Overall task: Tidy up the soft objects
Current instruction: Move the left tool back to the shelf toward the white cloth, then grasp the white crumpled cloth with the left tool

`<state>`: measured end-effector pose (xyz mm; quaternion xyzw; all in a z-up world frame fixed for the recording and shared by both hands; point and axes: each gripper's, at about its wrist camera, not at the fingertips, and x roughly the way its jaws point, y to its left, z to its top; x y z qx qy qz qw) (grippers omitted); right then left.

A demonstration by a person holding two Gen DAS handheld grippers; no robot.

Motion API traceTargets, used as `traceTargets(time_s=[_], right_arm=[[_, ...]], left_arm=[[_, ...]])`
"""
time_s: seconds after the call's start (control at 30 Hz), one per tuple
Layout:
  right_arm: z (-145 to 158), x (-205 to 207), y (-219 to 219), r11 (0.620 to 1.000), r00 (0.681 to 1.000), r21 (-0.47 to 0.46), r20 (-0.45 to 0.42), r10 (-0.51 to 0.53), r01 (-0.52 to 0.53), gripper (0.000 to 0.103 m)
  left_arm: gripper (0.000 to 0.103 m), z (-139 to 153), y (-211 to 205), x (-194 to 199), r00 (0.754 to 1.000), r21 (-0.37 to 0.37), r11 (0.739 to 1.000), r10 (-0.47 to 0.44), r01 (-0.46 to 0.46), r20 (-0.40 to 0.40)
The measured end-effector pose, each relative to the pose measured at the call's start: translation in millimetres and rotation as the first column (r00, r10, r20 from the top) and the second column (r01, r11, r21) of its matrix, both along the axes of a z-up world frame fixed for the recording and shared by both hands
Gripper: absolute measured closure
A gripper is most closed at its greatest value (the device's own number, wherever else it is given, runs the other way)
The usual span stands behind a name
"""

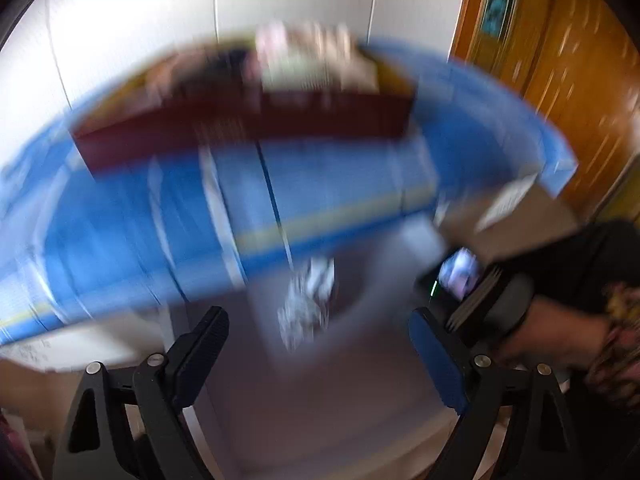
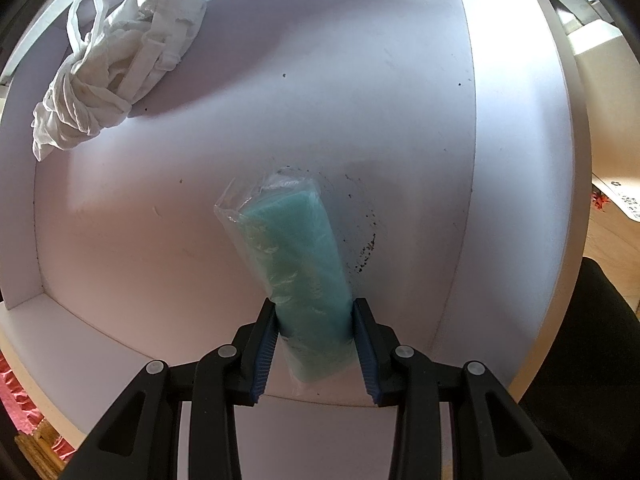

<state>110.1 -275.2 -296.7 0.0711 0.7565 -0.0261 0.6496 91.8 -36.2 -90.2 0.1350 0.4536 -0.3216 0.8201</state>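
Inside the white tray (image 2: 516, 160) lies a crumpled white cloth (image 2: 108, 68); the right gripper (image 2: 316, 340) clamps a bagged teal sponge (image 2: 296, 264), while the left gripper (image 1: 320, 352) gapes, holding nothing.

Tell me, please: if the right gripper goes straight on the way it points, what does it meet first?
The right gripper, shut on a bagged sponge, points down into a white tray. The sponge's far end would probably meet the tray floor first; the gap is unclear.

Left wrist view angled down over a blue surface (image 1: 320, 184), motion-blurred; right wrist view straight down, close above a white tray (image 2: 516, 160); shared part not discernible.
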Motion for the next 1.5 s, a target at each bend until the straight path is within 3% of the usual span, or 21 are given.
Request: traceTargets(time_s=[0.1, 0.27, 0.63, 0.97, 1.2, 1.3, 1.5], right_arm=[[-0.5, 2.1, 2.2, 1.000, 1.000, 0.000, -0.002, -0.003, 0.003, 0.066], [-2.3, 4.8, 2.4, 1.000, 1.000, 0.007, 0.000, -0.012, 0.012, 0.066], [-4.4, 1.3, -3.1, 0.999, 0.999, 0.021, -0.003, -0.050, 0.050, 0.066], [-7.9, 2.5, -8.7, 0.999, 0.999, 0.022, -0.005, -0.048, 0.048, 0.066], [-7.9, 1.9, -7.3, 0.999, 0.999, 0.019, -0.001, -0.045, 0.045, 0.066], [-7.6, -0.2, -4.8, 0.999, 0.999, 0.016, 0.000, -0.041, 0.041, 0.066], [-10.9, -1.3, 5.2, 1.000, 1.000, 0.000, -0.002, -0.018, 0.018, 0.066]], left_arm=[[0.011, -39.1, -15.7, -0.2, 0.998, 0.080, 0.997, -0.017, 0.022, -0.054], [0.011, -92.7, -43.7, 8.1, 0.998, 0.189, 0.981, -0.032, 0.041, -0.052], [0.011, -155.6, -97.2, 42.5, 0.993, 0.312, 0.943, -0.113, 0.115, -0.025], [0.012, -181.6, -117.5, 66.8, 0.994, 0.331, 0.937, -0.111, 0.113, -0.024], [0.040, -189.8, -102.2, 85.5, 0.992, 0.263, 0.964, -0.001, 0.034, -0.127], [0.041, -190.0, -88.1, 85.3, 0.986, 0.226, 0.974, 0.021, 0.017, -0.163], [0.041, -193.6, -66.9, 64.6, 0.982, 0.246, 0.969, 0.063, -0.017, -0.180]])
